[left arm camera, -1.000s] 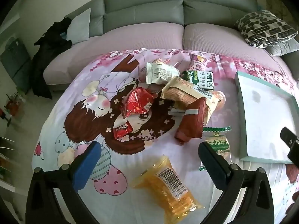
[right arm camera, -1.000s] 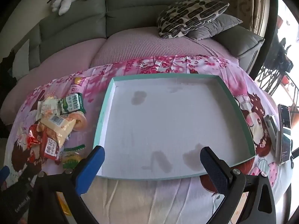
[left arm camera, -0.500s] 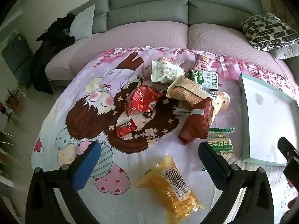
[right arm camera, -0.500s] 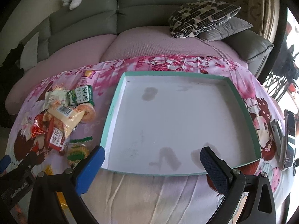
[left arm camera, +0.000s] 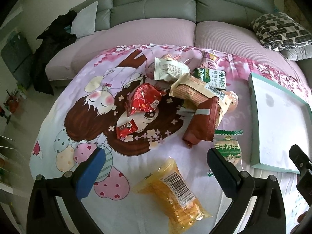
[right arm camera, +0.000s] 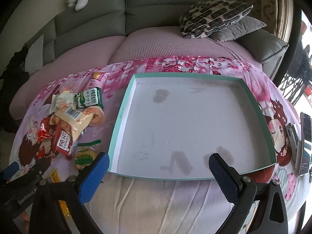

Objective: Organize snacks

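Observation:
A pile of snack packets (left arm camera: 187,95) lies on a pink cartoon-print cloth (left arm camera: 81,120). A yellow packet (left arm camera: 173,193) lies nearest, just beyond and between the fingers of my left gripper (left arm camera: 156,167), which is open and empty. A green-and-clear packet (left arm camera: 228,148) lies beside its right finger. A teal-rimmed white tray (right arm camera: 124,115) stands to the right of the pile with nothing in it. My right gripper (right arm camera: 158,167) is open and empty, over the tray's near edge. The pile also shows in the right wrist view (right arm camera: 70,120).
A grey sofa with pink seat covers (left arm camera: 152,31) runs behind the cloth. Patterned and grey pillows (right arm camera: 214,17) lie at its right end. Phones (right arm camera: 306,142) lie on the cloth right of the tray. Dark clothes (left arm camera: 52,44) hang over the sofa's left end.
Both grippers have drawn back and shifted a little left, so the pile and tray sit slightly further right and lower in view. Both stay open. No packet has moved.

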### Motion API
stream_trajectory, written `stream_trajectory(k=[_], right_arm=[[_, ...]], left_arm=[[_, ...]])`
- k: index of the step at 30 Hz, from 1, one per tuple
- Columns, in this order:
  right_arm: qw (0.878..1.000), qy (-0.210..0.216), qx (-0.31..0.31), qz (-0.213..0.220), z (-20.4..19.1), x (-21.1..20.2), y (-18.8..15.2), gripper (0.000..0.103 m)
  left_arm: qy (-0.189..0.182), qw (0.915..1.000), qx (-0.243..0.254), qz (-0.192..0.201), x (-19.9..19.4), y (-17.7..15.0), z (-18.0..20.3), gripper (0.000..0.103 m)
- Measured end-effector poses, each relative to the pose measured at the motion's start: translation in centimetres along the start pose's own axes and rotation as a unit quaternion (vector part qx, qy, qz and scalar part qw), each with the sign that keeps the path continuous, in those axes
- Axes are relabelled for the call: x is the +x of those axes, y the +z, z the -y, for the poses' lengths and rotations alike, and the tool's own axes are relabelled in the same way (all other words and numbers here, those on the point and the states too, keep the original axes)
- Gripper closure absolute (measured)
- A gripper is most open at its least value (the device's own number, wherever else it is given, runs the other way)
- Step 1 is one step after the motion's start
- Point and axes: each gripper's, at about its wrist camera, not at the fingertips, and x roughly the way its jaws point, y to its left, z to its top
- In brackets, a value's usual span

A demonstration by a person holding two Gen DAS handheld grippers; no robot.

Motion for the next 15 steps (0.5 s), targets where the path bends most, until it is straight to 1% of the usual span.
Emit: stream_trajectory(k=[15], right_arm=[[1.0,0.001,-0.003,-0.007,-0.27,0.35,-0.17,0.0]], left_arm=[[-0.004,0.9999,0.005,-0.008,0.3,-0.14,0.31,0.0]])
